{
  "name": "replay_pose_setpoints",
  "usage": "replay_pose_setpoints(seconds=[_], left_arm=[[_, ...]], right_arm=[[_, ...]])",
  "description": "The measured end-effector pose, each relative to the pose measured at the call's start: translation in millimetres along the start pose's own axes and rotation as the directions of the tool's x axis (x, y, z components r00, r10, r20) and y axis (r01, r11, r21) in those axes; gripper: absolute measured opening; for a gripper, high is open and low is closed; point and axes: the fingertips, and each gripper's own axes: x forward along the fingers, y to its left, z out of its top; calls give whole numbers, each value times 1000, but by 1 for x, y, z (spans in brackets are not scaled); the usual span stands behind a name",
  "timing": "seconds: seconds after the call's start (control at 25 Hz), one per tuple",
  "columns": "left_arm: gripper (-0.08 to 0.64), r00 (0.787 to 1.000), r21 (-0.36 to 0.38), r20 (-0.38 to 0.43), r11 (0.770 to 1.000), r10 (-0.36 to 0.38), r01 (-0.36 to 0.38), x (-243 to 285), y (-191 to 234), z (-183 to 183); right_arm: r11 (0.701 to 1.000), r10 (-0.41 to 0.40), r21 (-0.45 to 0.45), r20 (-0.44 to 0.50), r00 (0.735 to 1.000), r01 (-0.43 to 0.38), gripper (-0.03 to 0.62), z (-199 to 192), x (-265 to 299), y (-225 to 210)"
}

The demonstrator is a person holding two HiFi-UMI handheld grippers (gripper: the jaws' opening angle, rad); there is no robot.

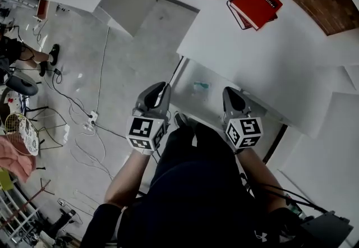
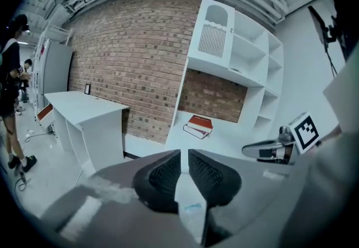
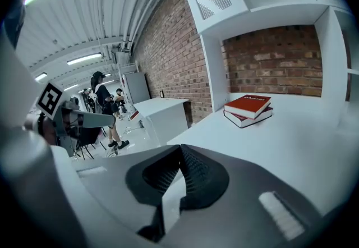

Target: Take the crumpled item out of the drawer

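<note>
Two stacked red hardcover books (image 1: 253,5) are laid on the white surface (image 1: 263,56); white cables (image 1: 101,73) are strewn across the grey floor (image 1: 140,45).

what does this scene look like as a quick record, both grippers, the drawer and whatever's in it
left gripper: jaws a narrow gap apart, nothing between them, above the drawer's left part
right gripper: jaws shut, empty, above the drawer's right part
white drawer: pulled out from under the white desk
small crumpled item with a teal patch: lying in the drawer between the grippers, untouched
stacked red hardcover books: on the desk, near the brick wall
task status: not yet picked up
</note>
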Motion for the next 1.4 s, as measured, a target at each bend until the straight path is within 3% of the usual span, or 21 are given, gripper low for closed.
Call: replay_pose_setpoints(seconds=[0.24, 0.44, 0.68, 1.2, 1.4], left_arm=[[46, 996, 28, -83, 1000, -10, 12, 32, -1, -33], [46, 983, 72, -181, 996, -45, 58, 55, -11, -76], [48, 962, 96, -272, 994, -27, 55, 57, -10, -106], [48, 967, 47, -256, 999, 3, 9, 47, -4, -110], [48, 969, 14, -246, 1000, 14, -11, 37, 0, -113]], right_arm=[[999, 40, -26, -120, 992, -43, 3, -47, 37, -5], [994, 89, -34, -257, 962, -101, 7, -101, 68, -7], [984, 150, -21, -460, 875, -179, 66, -181, 88, -6], [951, 173, -52, -730, 661, -306, 195, -288, 114, -7], [936, 121, -119, -774, 622, -330, 196, -310, 126, -5]])
